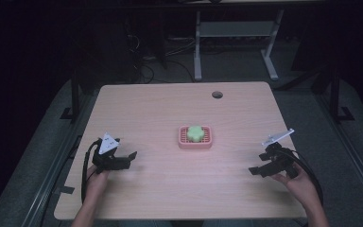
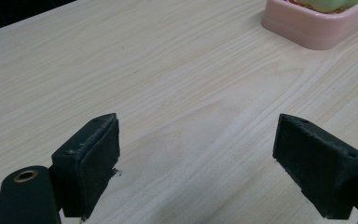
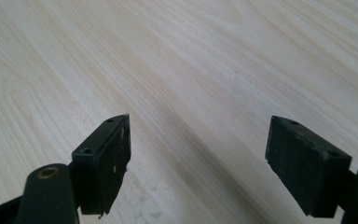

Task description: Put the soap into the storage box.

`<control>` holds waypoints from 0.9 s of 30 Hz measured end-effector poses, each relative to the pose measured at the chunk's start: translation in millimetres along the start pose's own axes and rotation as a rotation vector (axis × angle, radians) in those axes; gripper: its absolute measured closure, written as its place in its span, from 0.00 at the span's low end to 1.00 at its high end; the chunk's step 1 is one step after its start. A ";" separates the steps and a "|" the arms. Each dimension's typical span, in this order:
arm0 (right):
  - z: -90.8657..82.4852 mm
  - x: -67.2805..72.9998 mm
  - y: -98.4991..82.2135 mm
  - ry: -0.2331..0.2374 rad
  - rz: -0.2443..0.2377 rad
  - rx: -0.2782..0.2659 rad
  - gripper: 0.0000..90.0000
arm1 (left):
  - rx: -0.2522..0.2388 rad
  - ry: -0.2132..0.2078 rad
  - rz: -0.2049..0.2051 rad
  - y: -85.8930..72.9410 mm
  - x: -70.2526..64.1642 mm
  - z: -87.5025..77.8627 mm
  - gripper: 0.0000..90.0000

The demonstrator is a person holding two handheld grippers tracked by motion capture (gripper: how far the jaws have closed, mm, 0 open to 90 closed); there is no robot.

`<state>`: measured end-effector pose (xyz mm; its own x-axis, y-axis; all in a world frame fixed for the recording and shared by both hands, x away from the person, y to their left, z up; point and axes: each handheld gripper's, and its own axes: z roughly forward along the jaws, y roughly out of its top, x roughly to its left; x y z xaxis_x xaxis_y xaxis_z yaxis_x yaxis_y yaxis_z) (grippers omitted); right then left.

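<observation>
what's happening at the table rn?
A person holds a gripper in each hand, both resting low near the table's front edge. The left gripper and right gripper both have their jaws open and hold nothing. Between them, mid-table, a pink tray carries a green piece, untouched. Both grippers sit well apart from it.

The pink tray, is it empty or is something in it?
Not empty. The pink tray holds a green block on its grid, seen in the high view.
</observation>
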<state>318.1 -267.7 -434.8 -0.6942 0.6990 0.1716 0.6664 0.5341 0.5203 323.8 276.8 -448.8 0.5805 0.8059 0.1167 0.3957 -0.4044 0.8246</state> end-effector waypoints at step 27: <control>-10.1 13.6 -60.6 -0.029 0.049 -0.061 0.24 | 0.007 0.001 0.008 0.3 -4.3 3.1 0.16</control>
<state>265.5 -295.4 -455.5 -0.6519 0.7380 0.1741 0.6814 0.4694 0.5616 323.6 271.9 -450.8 0.5833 0.8027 0.1240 0.3957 -0.4141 0.8197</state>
